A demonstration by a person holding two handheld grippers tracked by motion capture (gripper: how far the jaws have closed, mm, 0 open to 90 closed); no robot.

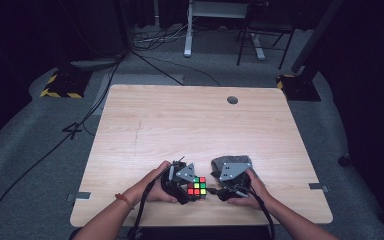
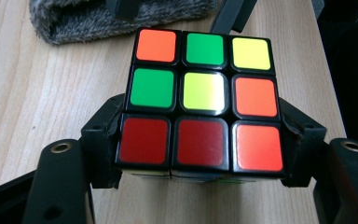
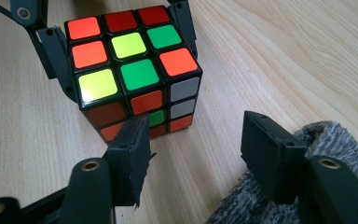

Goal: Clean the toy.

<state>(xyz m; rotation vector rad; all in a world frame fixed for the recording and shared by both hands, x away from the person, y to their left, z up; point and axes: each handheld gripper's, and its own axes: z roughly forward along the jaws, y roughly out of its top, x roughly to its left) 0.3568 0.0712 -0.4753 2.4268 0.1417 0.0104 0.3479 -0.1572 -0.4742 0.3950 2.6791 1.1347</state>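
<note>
We see the left tool [image 2: 200, 154] clamped on the cube [image 2: 200, 98], while the right tool [image 3: 196, 154] stands wide just beside it, over grey cloth [image 3: 326, 140]

From above, the worktop [image 1: 205, 125] is evenly lit from overhead while the room around it sinks into near black. The high view is soft and grainy, with fine detail lost. Both claw views are brighter and sharper; the cube [image 2: 204, 95] has vivid, slightly glossy stickers, and the nearest black parts at the bottom edges blur.
</note>
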